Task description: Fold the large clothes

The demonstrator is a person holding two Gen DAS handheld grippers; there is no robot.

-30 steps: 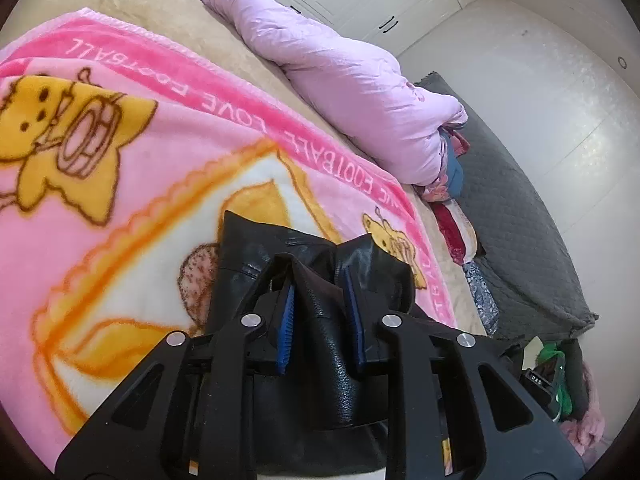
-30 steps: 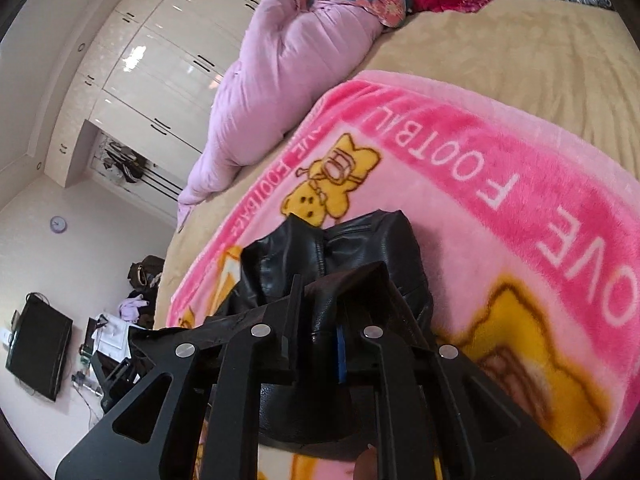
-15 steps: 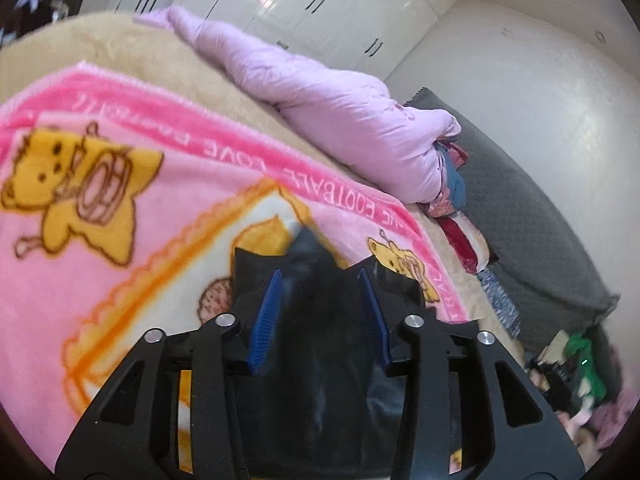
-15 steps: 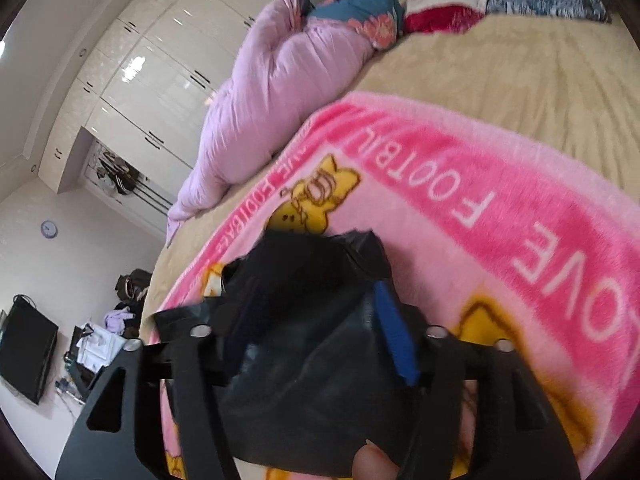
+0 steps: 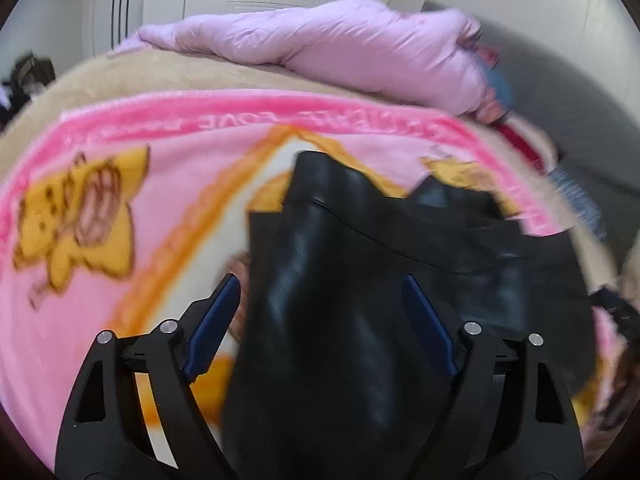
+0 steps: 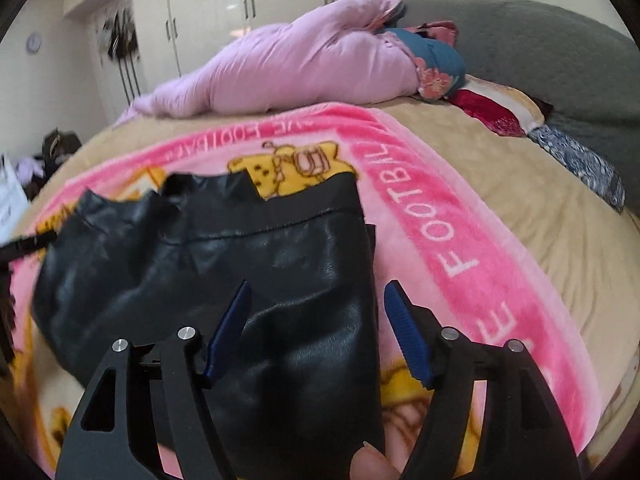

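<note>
A black leather garment (image 5: 340, 280) lies spread on a pink cartoon blanket (image 5: 100, 280) on the bed. My left gripper (image 5: 320, 282) hangs just above it with its jaws opening. The leather shows between the blue pads (image 5: 216, 320), but they do not press on it. In the right wrist view the same garment (image 6: 240, 256) lies with its hem edge toward the far side. My right gripper (image 6: 319, 290) is over its right side, jaws opening. One blue pad (image 6: 408, 336) stands beyond the garment's edge over the blanket (image 6: 460, 240).
A lilac duvet (image 6: 288, 64) is bunched along the far side of the beige bedspread (image 6: 540, 208). Pillows (image 6: 500, 112) and a grey headboard (image 6: 540, 40) are at the right, white wardrobes (image 6: 208, 12) behind. A person's fingertip (image 6: 368, 464) shows at the bottom.
Both grippers were pinching bunched leather and have since spread their jaws and let it go. The garment now lies flatter on the blanket, and both views have rolled to level.
</note>
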